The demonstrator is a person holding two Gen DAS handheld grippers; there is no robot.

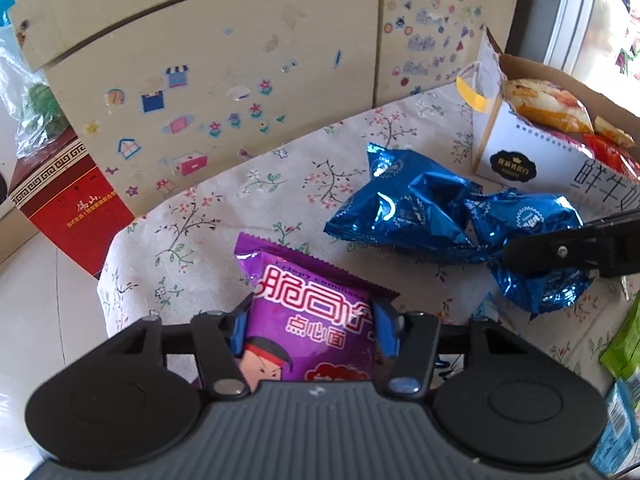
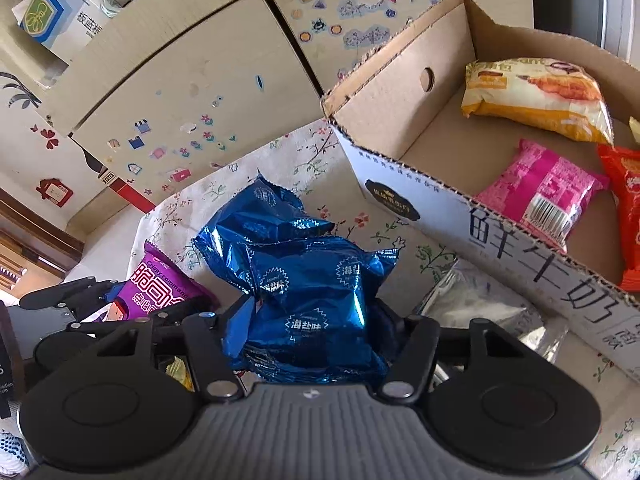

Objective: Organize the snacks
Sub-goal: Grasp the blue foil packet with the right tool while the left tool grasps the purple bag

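My left gripper is shut on a purple snack packet, held over the near edge of the floral tablecloth. My right gripper is shut on a string of blue foil snack packets, which trail forward over the cloth; they also show in the left wrist view, with a right finger on them. The purple packet and left gripper show at the left of the right wrist view. An open cardboard box at right holds a yellow packet, a pink packet and a red packet.
A stickered wooden cabinet stands behind the table. A red carton stands on the floor at left. A silver packet lies in front of the box. Green and light-blue packets lie at the table's right edge.
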